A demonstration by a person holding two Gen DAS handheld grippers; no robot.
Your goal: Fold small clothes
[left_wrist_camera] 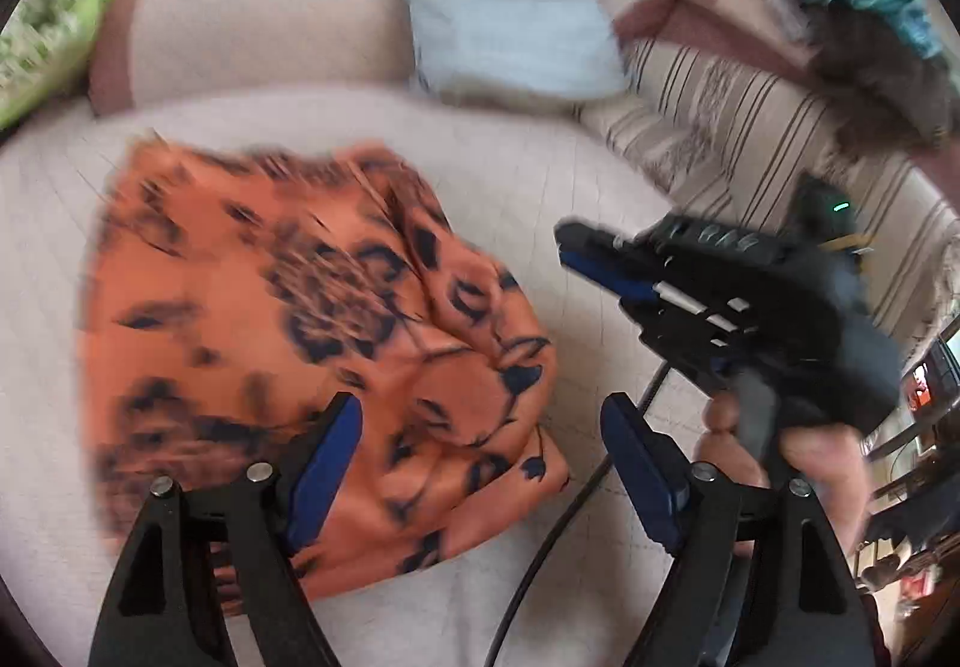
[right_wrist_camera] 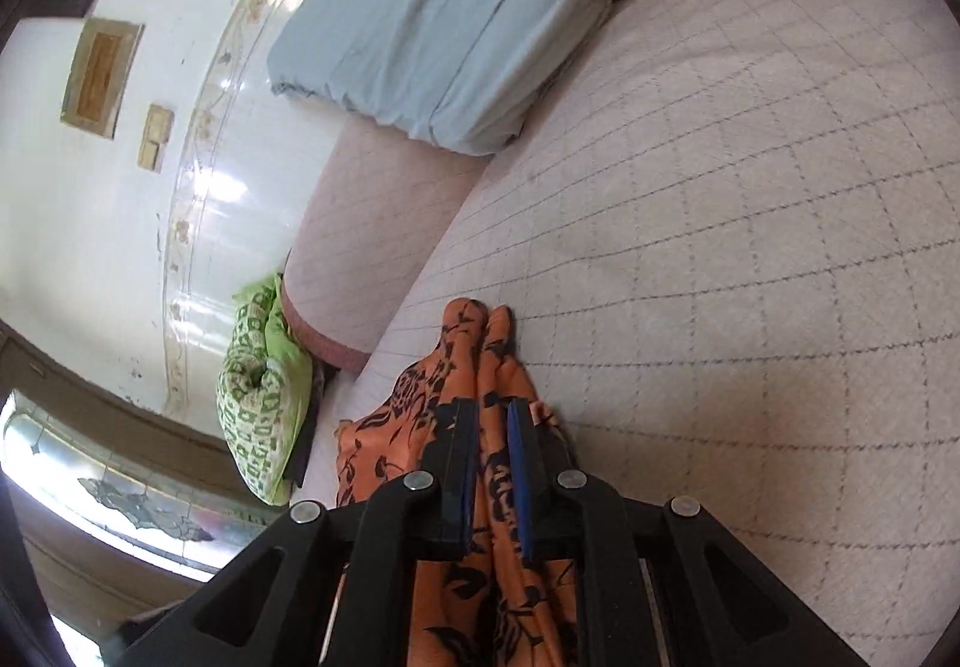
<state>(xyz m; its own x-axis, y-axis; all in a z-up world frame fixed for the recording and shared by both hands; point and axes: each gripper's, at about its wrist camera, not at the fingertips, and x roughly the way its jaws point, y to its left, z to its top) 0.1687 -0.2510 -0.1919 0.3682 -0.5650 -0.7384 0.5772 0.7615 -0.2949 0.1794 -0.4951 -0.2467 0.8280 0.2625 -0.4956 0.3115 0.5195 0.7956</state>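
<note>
Orange garment (left_wrist_camera: 312,319) with dark floral print, pale checked bedcover (right_wrist_camera: 750,223), light-blue pillow (right_wrist_camera: 432,25)

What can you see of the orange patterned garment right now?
The orange garment is thin, soft-looking fabric with a dark navy floral print. It lies rumpled, partly folded over itself, on the pale checked bed cover. The right gripper is shut on a bunched fold of it. The left gripper hovers open above its near edge, not gripping it.

We are looking at a home bedroom: a quilted bed (right_wrist_camera: 750,199) (checked stitching), a blue pillow (right_wrist_camera: 432,37) lying at its head, framed pictures (right_wrist_camera: 99,79) hanging beyond.
</note>
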